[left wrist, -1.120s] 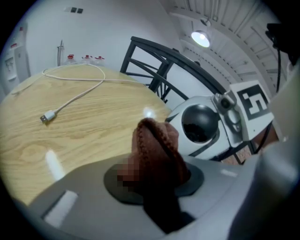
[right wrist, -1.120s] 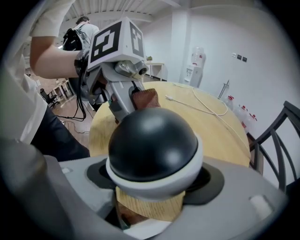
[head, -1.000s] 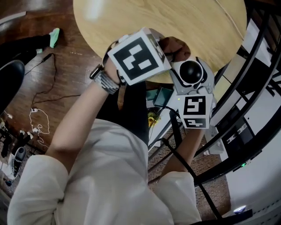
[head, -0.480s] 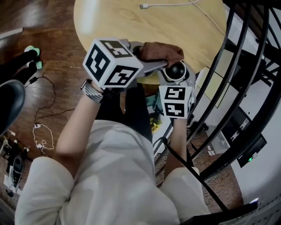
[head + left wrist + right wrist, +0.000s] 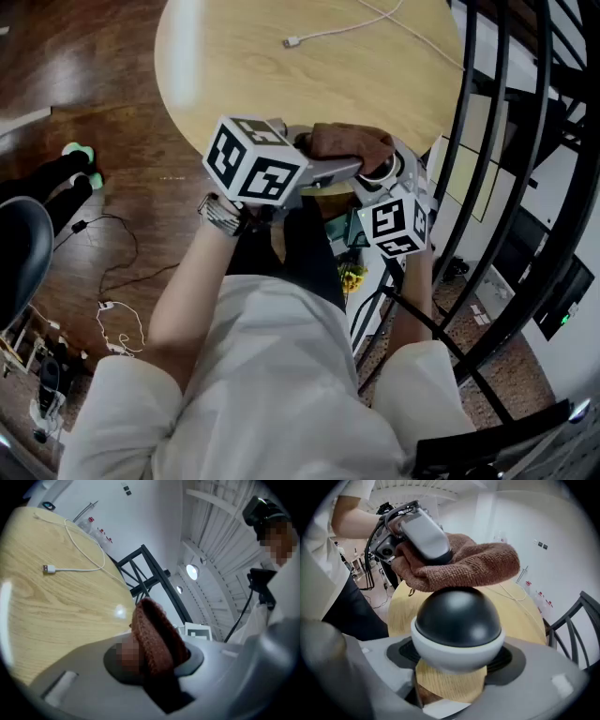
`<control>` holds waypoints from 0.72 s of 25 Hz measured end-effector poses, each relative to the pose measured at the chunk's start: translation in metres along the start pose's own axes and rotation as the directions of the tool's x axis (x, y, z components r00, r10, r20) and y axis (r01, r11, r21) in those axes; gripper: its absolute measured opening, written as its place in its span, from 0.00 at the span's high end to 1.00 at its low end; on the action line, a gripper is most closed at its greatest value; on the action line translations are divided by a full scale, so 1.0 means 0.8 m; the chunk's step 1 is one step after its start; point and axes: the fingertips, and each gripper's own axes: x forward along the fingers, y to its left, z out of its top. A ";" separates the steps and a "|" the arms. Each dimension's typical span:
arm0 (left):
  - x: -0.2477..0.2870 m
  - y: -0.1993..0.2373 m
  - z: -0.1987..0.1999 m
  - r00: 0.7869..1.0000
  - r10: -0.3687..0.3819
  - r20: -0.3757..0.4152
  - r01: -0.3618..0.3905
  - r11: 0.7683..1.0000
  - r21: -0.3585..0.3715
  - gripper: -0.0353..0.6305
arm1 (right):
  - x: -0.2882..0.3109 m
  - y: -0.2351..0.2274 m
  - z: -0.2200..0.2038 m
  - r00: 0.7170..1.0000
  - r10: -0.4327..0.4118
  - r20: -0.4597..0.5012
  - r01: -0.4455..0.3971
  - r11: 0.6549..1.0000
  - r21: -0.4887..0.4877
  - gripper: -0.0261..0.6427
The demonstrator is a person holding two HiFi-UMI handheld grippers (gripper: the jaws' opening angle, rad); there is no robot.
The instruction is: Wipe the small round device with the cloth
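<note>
**Brown cloth on a black dome, both claws full**

Brown terry filled the left claw (image 5: 157,657): its jaws were closed on a fold of the cloth (image 5: 152,630), with the loose part bunched beyond them. The right claw (image 5: 455,662) was closed on the small round device (image 5: 458,620), with the pads pressing the pale lower half from either side. The black domed top stood clear above the jaws.

Seen from the right claw, the cloth lay across the top of the dome and looked to be touching it. Both were held in the air at the near rim of the round wooden bench (image 5: 272,84), close in front of the person.

The device looked light, hard and glossy. I judged the smooth dome likely to slip or turn under a sideways rub, so the hold belonged low on the pale band, where it was. The cloth was soft and limp, and gripping it by a fold left plenty free to drag over the curve.

A white cable (image 5: 323,34) lay farther back on the bench, well apart from the work.

No brand or label could be read on the device or the cloth. The cubes on the claws carried only black-and-white square patterns.
</note>
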 end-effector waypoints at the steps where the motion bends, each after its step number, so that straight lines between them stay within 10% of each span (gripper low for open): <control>1: 0.003 0.005 -0.003 1.000 0.018 -0.016 -0.018 1.000 0.002 0.76 | 0.002 -0.002 0.000 1.000 0.002 0.011 -0.002 1.000 -0.007 0.40; 18: 0.017 0.076 -0.039 0.933 0.270 -0.239 -0.244 0.961 0.131 0.76 | -0.001 -0.014 0.009 0.991 -0.120 0.063 0.107 0.978 0.181 0.39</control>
